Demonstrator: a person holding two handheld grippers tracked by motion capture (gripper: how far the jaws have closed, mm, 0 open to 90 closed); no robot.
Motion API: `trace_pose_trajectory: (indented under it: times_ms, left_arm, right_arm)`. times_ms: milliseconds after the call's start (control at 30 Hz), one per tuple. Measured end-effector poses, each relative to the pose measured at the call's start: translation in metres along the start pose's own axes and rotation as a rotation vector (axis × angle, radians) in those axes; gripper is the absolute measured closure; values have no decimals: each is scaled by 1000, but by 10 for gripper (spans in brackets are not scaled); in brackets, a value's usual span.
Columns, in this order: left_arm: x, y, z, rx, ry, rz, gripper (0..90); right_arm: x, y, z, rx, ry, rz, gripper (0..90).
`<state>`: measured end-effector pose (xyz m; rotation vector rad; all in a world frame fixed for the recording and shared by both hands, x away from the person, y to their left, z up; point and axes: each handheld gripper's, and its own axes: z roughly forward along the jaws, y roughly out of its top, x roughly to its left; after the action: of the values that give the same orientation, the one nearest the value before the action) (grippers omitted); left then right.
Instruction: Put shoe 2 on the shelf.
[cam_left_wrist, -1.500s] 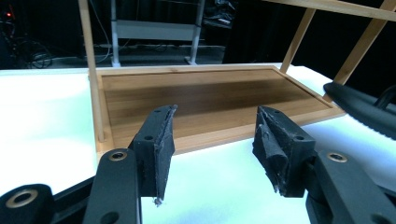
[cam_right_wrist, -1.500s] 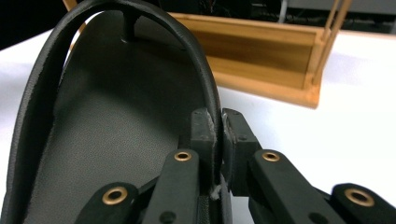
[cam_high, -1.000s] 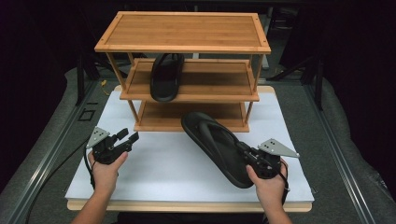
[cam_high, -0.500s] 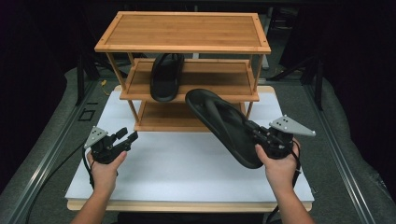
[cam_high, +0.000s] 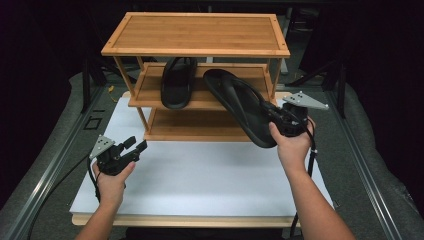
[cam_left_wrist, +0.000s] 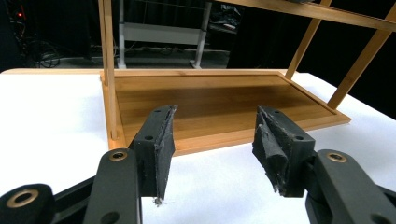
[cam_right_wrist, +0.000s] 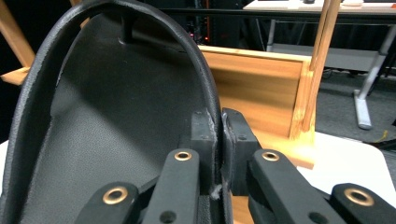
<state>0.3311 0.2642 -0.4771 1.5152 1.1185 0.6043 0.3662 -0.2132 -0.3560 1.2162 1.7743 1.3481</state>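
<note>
The sandal (cam_high: 239, 106), black rubber, looks light and floppy, so its thin heel rim is a fair hold; there the right claw (cam_high: 276, 120) is clamped, toe slanting up at the rack's (cam_high: 195, 50) middle shelf. Left claw (cam_high: 134, 148) waits agape over the white board (cam_high: 210, 180).

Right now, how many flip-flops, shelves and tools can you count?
Black flip-flops: 2, one lying on the middle shelf, one held up in the right tool
Wooden shelf racks: 1
Tools: 2, left tool and right tool
Total: 5
</note>
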Motion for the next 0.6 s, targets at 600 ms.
trace_pose_trajectory:
  times_ms: [600]
  left_arm:
    - [3, 3, -1, -17, -8, -8, 476]
  right_arm:
    - [10, 24, 76, 37, -90, 38, 843]
